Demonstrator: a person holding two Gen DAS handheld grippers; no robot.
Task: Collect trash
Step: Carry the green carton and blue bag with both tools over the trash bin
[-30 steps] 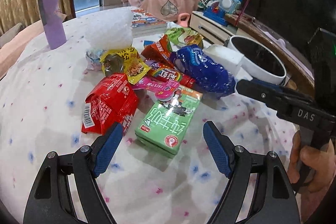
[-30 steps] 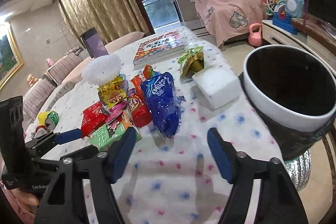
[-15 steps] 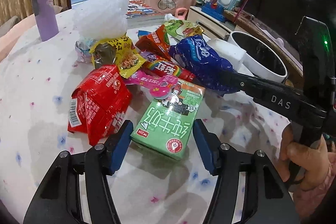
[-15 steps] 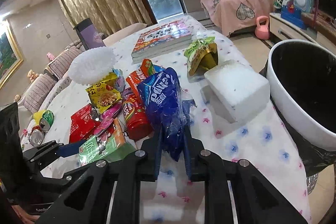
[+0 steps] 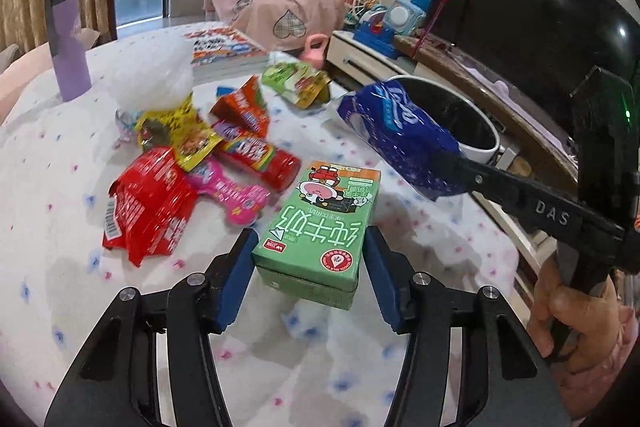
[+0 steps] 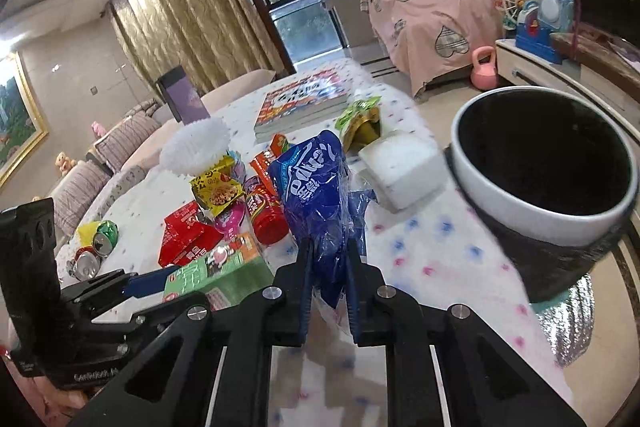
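My left gripper (image 5: pixel 306 247) is shut on the green milk carton (image 5: pixel 320 227), pads against both its sides, and the carton is raised a little off the table. My right gripper (image 6: pixel 328 247) is shut on the blue Oreo wrapper (image 6: pixel 316 187) and holds it above the table; the wrapper also shows in the left wrist view (image 5: pixel 400 135). The bin (image 6: pixel 536 211), white-rimmed with a black liner, stands to the right of the table edge and also shows in the left wrist view (image 5: pixel 480 151).
On the dotted tablecloth (image 5: pixel 60 187) lie a red bag (image 5: pixel 148 203), a pink wrapper (image 5: pixel 228 195), a red candy tube (image 5: pixel 260 155), a yellow bag (image 5: pixel 180 135), an orange packet (image 5: pixel 244 107), a green pouch (image 5: pixel 296 83), white foam (image 6: pixel 400 167), books (image 6: pixel 300 103), crushed cans (image 6: pixel 96 243).
My left gripper closed on the milk carton and lifted it slightly. My right gripper, shut on the blue wrapper, raised it off the table toward the bin side.
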